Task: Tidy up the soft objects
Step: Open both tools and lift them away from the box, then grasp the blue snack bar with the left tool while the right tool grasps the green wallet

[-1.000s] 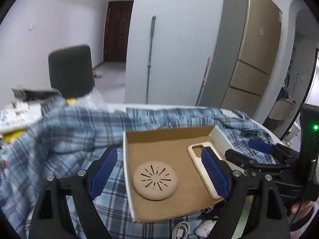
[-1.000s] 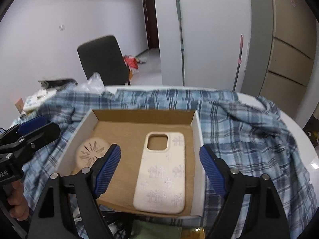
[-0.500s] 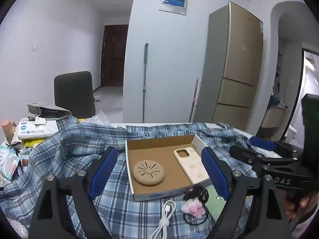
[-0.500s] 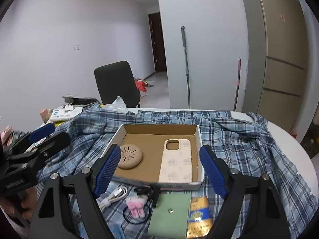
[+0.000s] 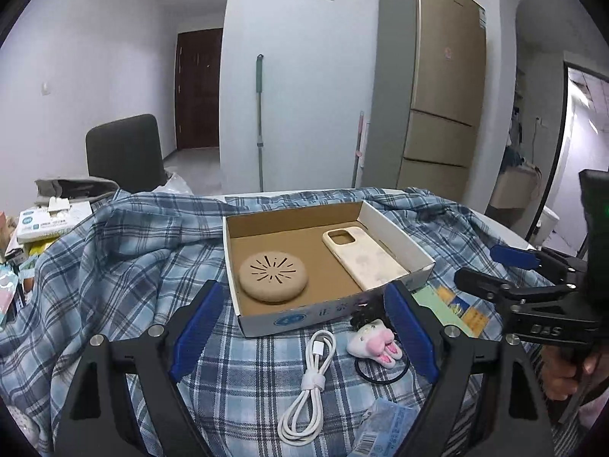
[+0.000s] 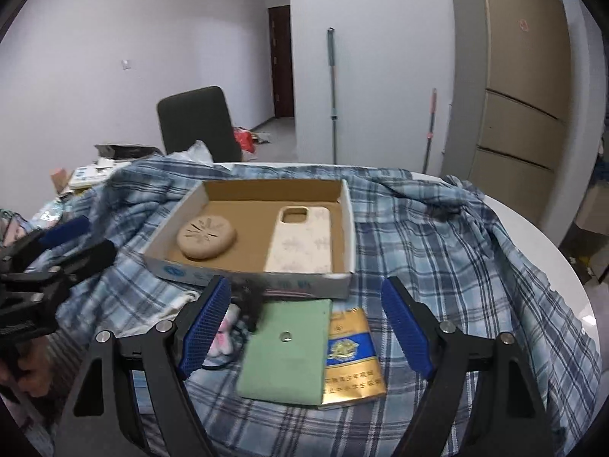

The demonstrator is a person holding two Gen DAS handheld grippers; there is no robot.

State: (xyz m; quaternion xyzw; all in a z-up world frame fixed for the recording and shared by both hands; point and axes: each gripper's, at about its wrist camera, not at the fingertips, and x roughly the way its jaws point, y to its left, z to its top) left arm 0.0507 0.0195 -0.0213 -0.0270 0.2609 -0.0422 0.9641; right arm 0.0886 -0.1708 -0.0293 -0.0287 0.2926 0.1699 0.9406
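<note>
A shallow cardboard box [image 5: 396, 234] [image 6: 348, 224] sits on a blue plaid cloth [image 5: 114, 266]. Inside lie a round tan pad [image 5: 273, 276] [image 6: 206, 237] and a cream phone case [image 5: 361, 257] [image 6: 300, 240]. In front of the box lie a white cable [image 5: 312, 381], a plush bunny hair tie [image 5: 375, 342], a green case [image 6: 289, 346] and a gold-blue packet [image 6: 352, 354]. My left gripper [image 5: 302, 337] is open and empty, above the cable. My right gripper [image 6: 306, 329] is open and empty, above the green case.
A black chair [image 5: 123, 152] stands behind the table at left. Books and boxes [image 5: 49, 221] crowd the left edge. A fridge [image 5: 437, 87] and a mop [image 5: 260, 122] stand against the back wall. The white table rim [image 6: 552, 251] shows at right.
Both grippers have pulled back and up from the box. The cable, bunny, green case and packet in front of the box have come into view.
</note>
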